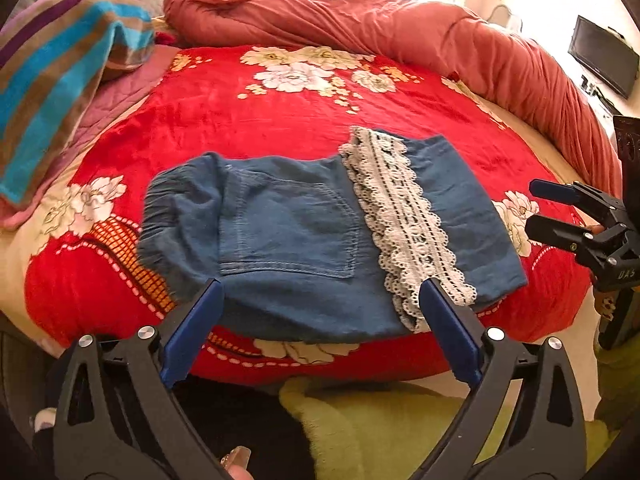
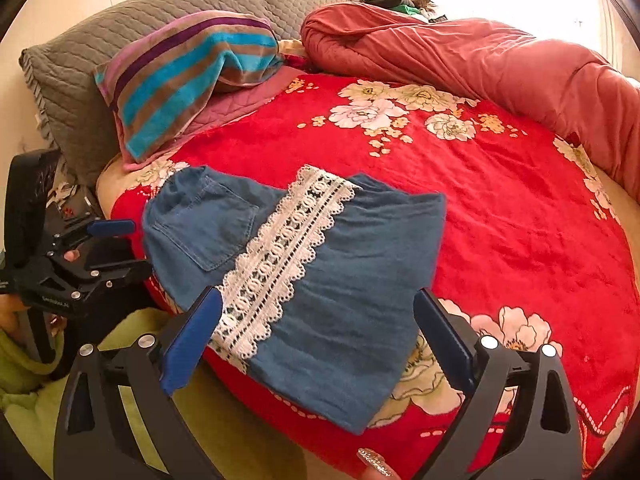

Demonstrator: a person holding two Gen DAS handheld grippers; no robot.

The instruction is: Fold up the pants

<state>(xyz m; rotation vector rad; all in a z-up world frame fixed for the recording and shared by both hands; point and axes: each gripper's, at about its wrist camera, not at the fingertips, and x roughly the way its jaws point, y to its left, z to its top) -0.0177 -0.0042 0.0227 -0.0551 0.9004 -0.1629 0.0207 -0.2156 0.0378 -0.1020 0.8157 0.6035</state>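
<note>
On the red floral blanket (image 1: 280,128), near its front edge, your folded denim pants (image 1: 304,240) lie flat. Left gripper (image 1: 320,300) and right gripper (image 2: 318,312): both spread wide, holding nothing.
</note>
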